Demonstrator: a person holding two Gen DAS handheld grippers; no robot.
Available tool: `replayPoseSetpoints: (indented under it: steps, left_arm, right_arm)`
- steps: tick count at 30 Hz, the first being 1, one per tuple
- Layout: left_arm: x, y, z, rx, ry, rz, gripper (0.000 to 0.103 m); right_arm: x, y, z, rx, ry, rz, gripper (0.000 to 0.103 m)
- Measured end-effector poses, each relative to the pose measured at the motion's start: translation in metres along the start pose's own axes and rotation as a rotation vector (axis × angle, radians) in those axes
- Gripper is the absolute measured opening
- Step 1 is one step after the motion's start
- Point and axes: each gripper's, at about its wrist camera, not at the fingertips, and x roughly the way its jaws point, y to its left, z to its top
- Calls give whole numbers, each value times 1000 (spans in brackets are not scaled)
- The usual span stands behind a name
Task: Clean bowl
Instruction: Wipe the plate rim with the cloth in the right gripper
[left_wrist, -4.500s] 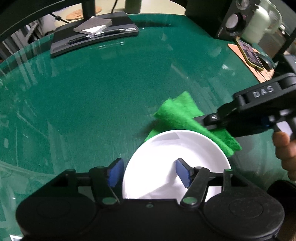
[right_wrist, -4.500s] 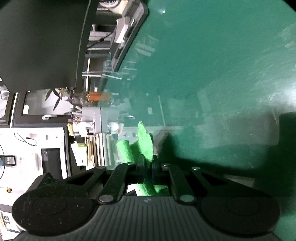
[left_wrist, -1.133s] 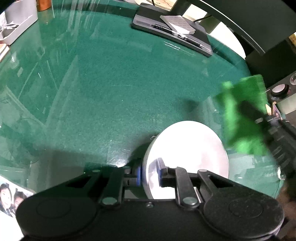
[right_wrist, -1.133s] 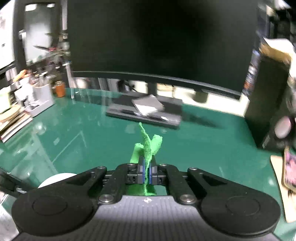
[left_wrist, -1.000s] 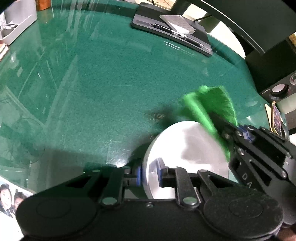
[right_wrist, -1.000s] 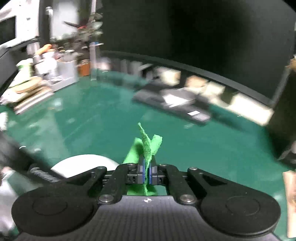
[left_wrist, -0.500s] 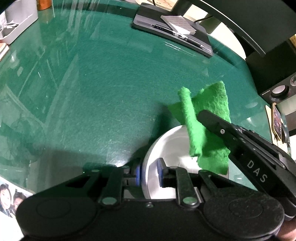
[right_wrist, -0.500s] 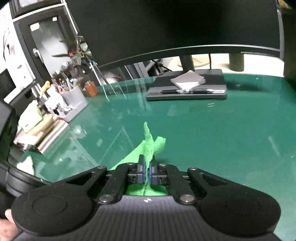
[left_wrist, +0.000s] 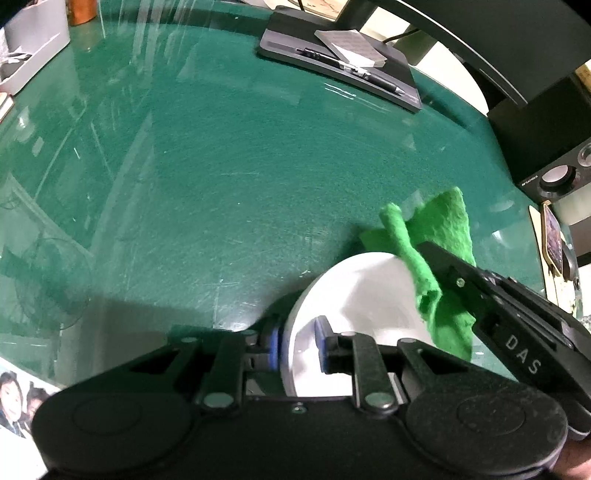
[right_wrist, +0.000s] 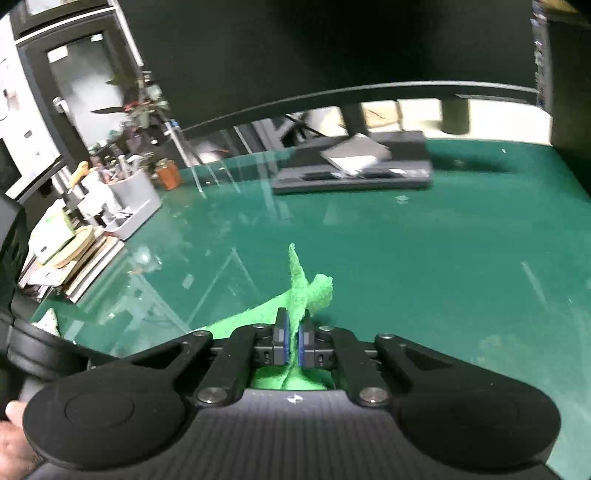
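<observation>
On the green worktop, white bowl pinned by its rim in left gripper; green cloth clamped in right gripper, draped over far rim. Best pressed inside, swept round, bowl kept steady.

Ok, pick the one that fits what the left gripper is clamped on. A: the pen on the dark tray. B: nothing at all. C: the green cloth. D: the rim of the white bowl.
D: the left gripper has its blue pads either side of the white bowl's rim, while the green cloth is pinched in the right gripper.
</observation>
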Motion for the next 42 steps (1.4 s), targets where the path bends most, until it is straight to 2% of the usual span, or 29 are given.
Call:
replayPoseSetpoints:
  steps: [7, 14, 17, 21, 24, 32, 37, 42]
  left_arm:
    - [1, -3, 3, 3, 7, 10, 21]
    - [0, -5, 2, 18, 1, 14, 23]
    - [1, -6, 3, 26, 1, 20, 23]
    - [1, -8, 3, 30, 3, 26, 23]
    - [1, -8, 3, 29, 2, 29, 23]
    - [2, -10, 3, 23, -6, 36, 23]
    - [2, -10, 4, 23, 0, 40, 23]
    - [2, -10, 4, 24, -4, 39, 24]
  right_arm:
    - [23, 15, 5, -30, -11, 32, 4]
    - [-1, -3, -5, 16, 13, -15, 4]
    - [2, -2, -4, 21, 13, -17, 4]
    - [19, 10, 4, 16, 4, 30, 4]
    - [21, 12, 4, 4, 0, 31, 4]
    - [0, -6, -6, 43, 30, -34, 5]
    - [19, 5, 2, 16, 9, 5, 5]
    - [4, -4, -6, 29, 19, -32, 5]
